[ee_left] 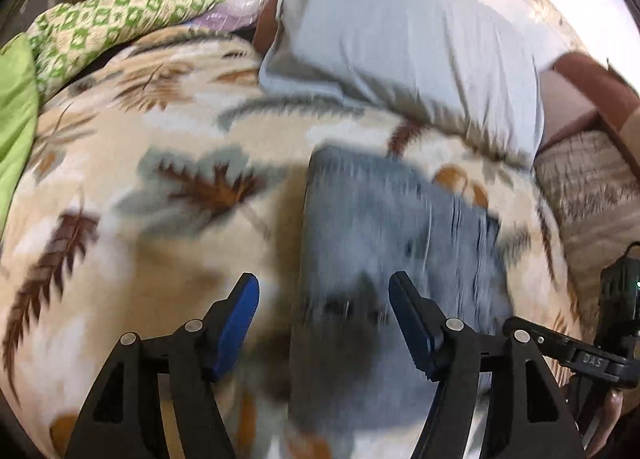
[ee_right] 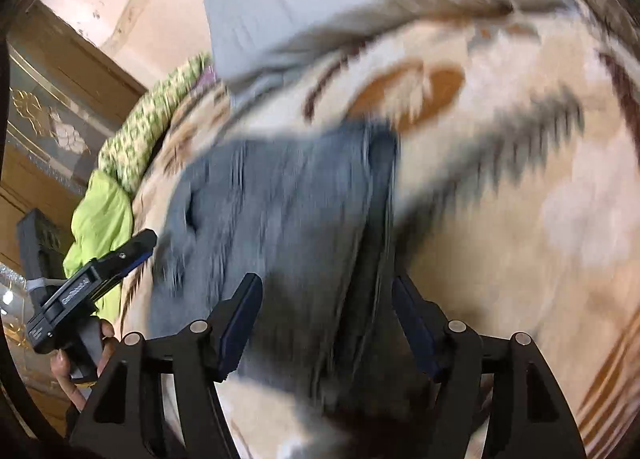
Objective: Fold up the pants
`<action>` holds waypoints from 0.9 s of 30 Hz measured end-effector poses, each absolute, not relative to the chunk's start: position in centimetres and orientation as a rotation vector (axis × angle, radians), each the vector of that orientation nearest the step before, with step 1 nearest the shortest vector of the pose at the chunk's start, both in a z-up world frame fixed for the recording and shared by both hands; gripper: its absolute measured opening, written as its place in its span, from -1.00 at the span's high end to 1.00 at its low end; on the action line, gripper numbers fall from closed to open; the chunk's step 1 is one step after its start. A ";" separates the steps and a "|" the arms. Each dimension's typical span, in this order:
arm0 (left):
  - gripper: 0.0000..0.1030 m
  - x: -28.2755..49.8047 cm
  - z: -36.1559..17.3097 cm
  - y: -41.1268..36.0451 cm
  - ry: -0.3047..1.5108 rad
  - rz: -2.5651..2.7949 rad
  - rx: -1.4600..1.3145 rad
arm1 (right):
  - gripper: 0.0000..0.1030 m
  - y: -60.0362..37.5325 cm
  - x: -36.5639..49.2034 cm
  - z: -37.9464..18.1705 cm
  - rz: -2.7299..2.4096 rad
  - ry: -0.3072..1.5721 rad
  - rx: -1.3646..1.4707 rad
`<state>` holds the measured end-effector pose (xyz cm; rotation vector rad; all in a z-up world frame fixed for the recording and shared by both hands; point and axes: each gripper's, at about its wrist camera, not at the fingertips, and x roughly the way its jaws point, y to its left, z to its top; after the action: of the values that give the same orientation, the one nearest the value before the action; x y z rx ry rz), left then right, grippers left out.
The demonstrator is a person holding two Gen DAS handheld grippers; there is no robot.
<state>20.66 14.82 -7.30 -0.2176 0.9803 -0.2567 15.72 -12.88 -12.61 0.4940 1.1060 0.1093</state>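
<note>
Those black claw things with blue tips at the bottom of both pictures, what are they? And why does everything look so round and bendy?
They are grabbing tools, one in each of a person's hands. Each tool carries a small camera with a very wide lens, which bends the picture. One picture looks out from the left gripper, the other from the right gripper. Both stand open and hold nothing. Below them lie the blue denim pants, in a narrow strip, on a cream fleece blanket with brown leaves. Beyond lies a pale grey pillow, and at the side a green patterned cloth. The pictures are blurred, so small details are lost.
</note>
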 end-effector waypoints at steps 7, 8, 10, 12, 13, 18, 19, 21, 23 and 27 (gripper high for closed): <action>-0.17 17.9 -9.2 14.7 1.085 -0.261 -0.254 | 0.28 -14.5 14.7 -13.8 0.107 1.129 0.575; 0.03 17.9 -9.0 14.2 1.088 -0.277 -0.242 | 0.39 -14.5 14.6 -13.9 0.109 1.128 0.574; 0.05 17.3 -8.8 13.6 1.073 -0.269 -0.208 | 0.41 -14.2 14.5 -13.8 0.105 1.126 0.532; 0.05 16.4 -8.4 13.1 1.033 -0.251 -0.167 | 0.41 -14.1 14.1 -13.5 0.101 1.110 0.503; 0.05 15.9 -8.2 13.0 1.018 -0.246 -0.160 | 0.38 -14.0 13.9 -13.3 0.093 1.103 0.505; -0.08 13.9 -7.6 13.6 0.986 -0.227 -0.184 | 0.11 -12.8 11.3 -11.7 0.055 1.048 0.461; -0.13 13.3 -7.2 13.7 0.977 -0.221 -0.186 | -0.01 -12.5 10.7 -11.3 0.042 1.038 0.443; -0.16 12.0 -6.3 13.9 0.952 -0.213 -0.174 | -0.17 -11.9 9.8 -10.5 0.018 1.020 0.412; -0.25 10.5 -5.5 13.9 0.929 -0.206 -0.142 | -0.23 -11.4 8.9 -9.9 0.004 1.006 0.389; -0.29 8.7 -4.6 14.0 0.923 -0.212 -0.122 | -0.38 -10.7 6.9 -9.2 -0.048 0.994 0.362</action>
<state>8.70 13.95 -4.59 -0.1221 0.9226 -0.2123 6.91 -10.65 -9.20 0.3623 0.9940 -0.0478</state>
